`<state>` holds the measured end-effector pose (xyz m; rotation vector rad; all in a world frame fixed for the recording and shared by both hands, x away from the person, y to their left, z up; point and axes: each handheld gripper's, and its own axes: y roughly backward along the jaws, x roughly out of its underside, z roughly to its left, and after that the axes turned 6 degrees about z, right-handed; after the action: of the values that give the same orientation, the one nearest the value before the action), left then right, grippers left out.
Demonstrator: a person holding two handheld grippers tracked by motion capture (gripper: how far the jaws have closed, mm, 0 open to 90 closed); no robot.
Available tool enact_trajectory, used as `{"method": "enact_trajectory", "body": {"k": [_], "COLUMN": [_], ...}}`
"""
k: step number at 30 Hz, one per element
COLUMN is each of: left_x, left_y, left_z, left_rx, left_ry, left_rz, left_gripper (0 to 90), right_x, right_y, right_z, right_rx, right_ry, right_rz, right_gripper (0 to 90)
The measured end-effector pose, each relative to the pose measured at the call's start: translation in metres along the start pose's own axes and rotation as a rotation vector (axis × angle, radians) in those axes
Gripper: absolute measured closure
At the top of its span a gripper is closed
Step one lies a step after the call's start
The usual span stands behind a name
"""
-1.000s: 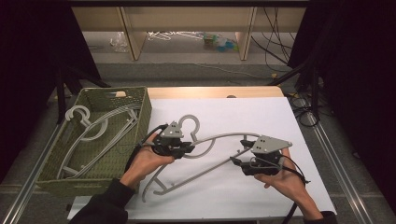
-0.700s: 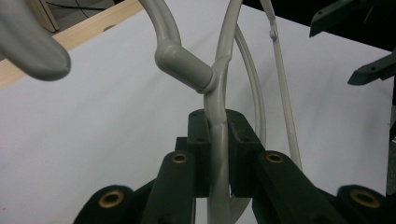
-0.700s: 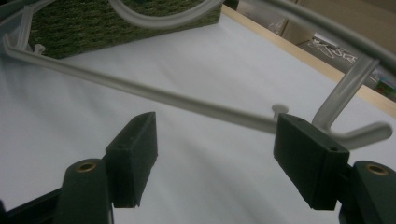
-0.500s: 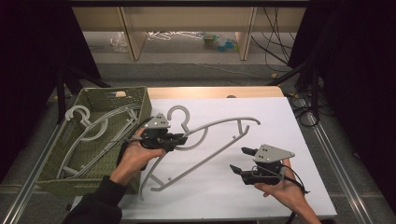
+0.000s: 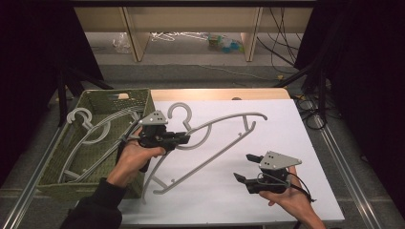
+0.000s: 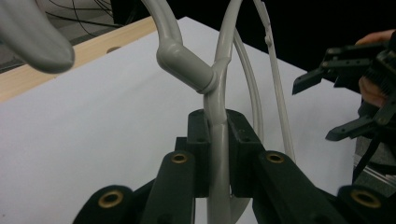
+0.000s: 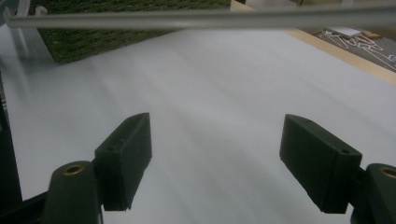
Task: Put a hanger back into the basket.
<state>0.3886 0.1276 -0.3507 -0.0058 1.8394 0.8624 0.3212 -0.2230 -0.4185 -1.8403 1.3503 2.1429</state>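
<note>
A grey plastic hanger [image 5: 224, 121] hangs tilted over the white table top [image 5: 291, 138], its hook pointing away from me. My left gripper [image 5: 185, 140] is shut on it just below the neck; in the left gripper view both pads [image 6: 240, 149] press the thin grey arm [image 6: 217, 154]. My right gripper [image 5: 242, 167] is held low at the front right, apart from the hanger. Its jaws have just been opening and stand wide, with nothing between them [image 7: 217, 154]. The hanger's straight bar [image 7: 187, 19] crosses ahead of them.
A green woven basket [image 5: 114, 93] stands at the table's left edge with several grey hangers [image 5: 90, 129] in it. A wooden strip [image 5: 215, 94] runs along the table's far edge. Cables and stands lie to the right of the table.
The right gripper has let go of the hanger and drawn back to the front right. The left gripper has lifted the hanger and carried it left, toward the basket.
</note>
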Motion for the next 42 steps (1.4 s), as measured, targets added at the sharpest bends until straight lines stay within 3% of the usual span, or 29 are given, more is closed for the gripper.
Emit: {"method": "enact_trajectory", "body": {"k": [3, 7, 14, 18, 23, 26, 30, 37, 42], "left_x": [-0.007, -0.015, -0.025, -0.026, -0.024, -0.020, -0.014, -0.004, 0.003], "left_y": [0.009, 0.020, 0.049, 0.070, 0.093, 0.103, 0.113, 0.130, 0.141], "left_z": [-0.001, -0.003, 0.003, 0.013, 0.028, 0.039, 0.053, 0.078, 0.092], "left_rx": [-0.005, -0.021, -0.054, -0.088, -0.156, -0.188, -0.233, -0.308, -0.362], "left_ry": [0.006, -0.016, -0.022, -0.003, -0.004, 0.019, 0.027, 0.067, 0.071], "left_rz": [-0.012, 0.001, -0.034, -0.069, -0.067, -0.069, -0.061, -0.091, -0.100], "left_gripper": [81.0, 80.9, 80.9, 80.9, 80.9, 80.8, 80.8, 80.8, 80.8], "right_x": [0.001, 0.001, 0.002, 0.003, 0.003, 0.002, 0.003, 0.003, 0.003], "right_y": [0.000, 0.000, -0.003, -0.003, -0.003, -0.003, -0.004, -0.004, -0.004], "right_z": [0.000, 0.002, 0.004, 0.004, 0.004, 0.003, 0.003, 0.003, 0.003], "right_rx": [0.002, -0.007, -0.008, -0.015, -0.016, -0.016, -0.018, -0.010, -0.012], "right_ry": [0.002, -0.005, 0.009, 0.011, 0.009, 0.009, 0.006, -0.013, -0.015], "right_rz": [0.010, 0.006, 0.007, 0.023, 0.025, 0.023, 0.024, 0.024, 0.023], "right_gripper": [25.7, 25.8, 26.0, 26.2, 26.2, 26.2, 26.1, 23.1, 22.5]}}
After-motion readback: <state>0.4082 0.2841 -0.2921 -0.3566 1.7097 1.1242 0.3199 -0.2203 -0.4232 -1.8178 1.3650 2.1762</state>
